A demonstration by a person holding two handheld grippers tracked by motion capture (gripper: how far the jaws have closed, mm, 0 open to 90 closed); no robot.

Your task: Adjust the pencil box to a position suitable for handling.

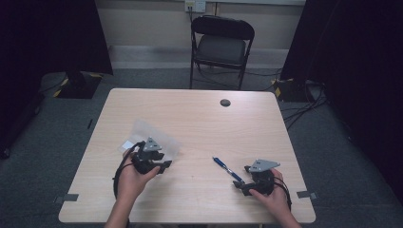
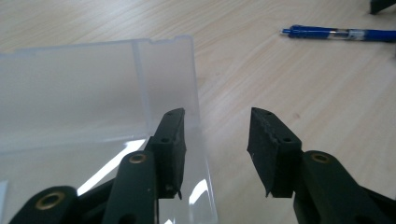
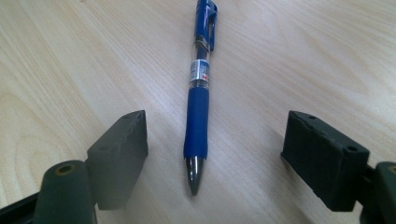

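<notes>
Between the right tongs [image 3: 215,154] sits the blue pen [image 3: 200,100], tip pointing back at the jaws and its long axis running straight away from them, so the right hand is clearly the closer one and looks lined up for a grab; those jaws are spread wide, touching nothing. Over on the left of the desk [image 1: 199,114], the left tongs [image 2: 215,154] are also released, one jaw over the edge of a clear plastic case [image 2: 93,93] lying open, and I can't spot anything inside it.
</notes>
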